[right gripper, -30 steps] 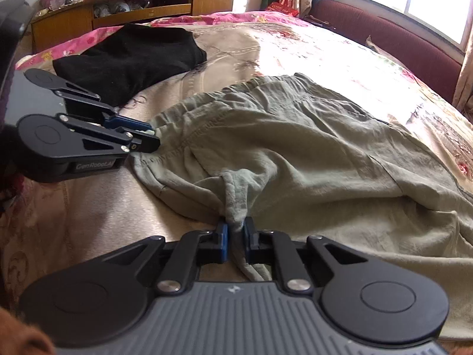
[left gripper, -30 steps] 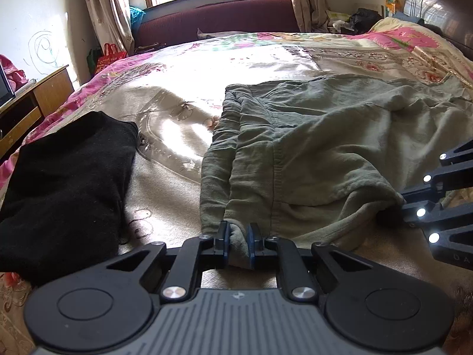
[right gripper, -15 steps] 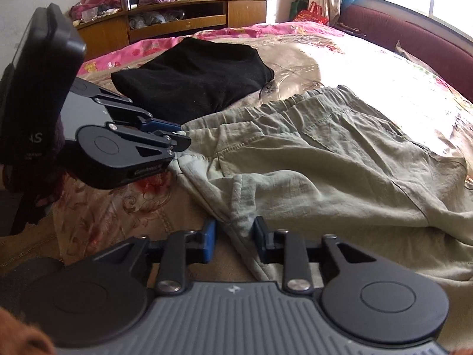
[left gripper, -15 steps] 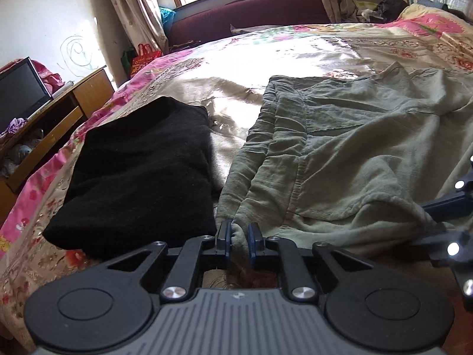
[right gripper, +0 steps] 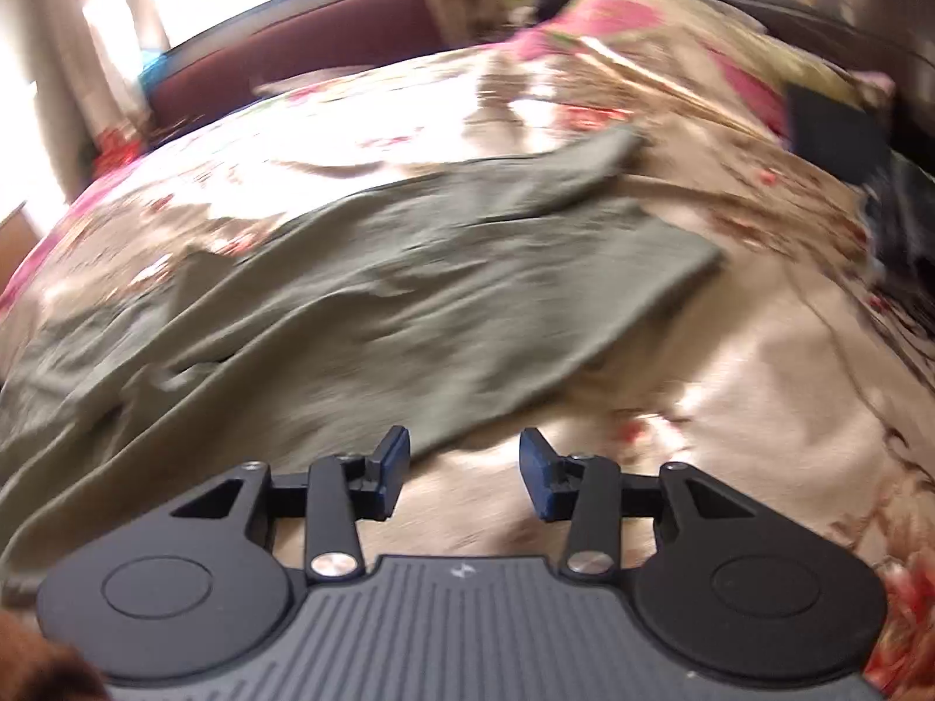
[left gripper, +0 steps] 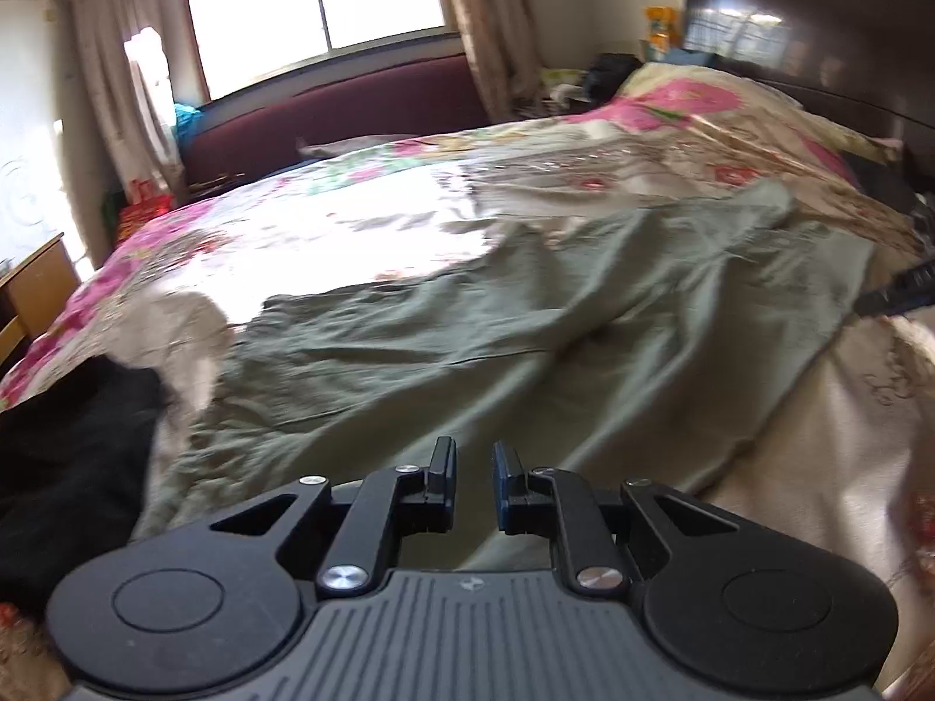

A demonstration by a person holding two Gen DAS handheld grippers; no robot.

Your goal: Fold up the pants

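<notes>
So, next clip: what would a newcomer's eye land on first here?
The olive green pants spread flat across the middle of the floral bedspread, legs running toward the dark headboard. Next, both grippers hover open and empty at the near edge: the left gripper over the fabric, the right gripper wider, past the pants' near edge. A folded black garment lies at far left.

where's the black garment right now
In the left wrist view, the black garment lies at the far left on the bedspread, beside the green pants.
</notes>
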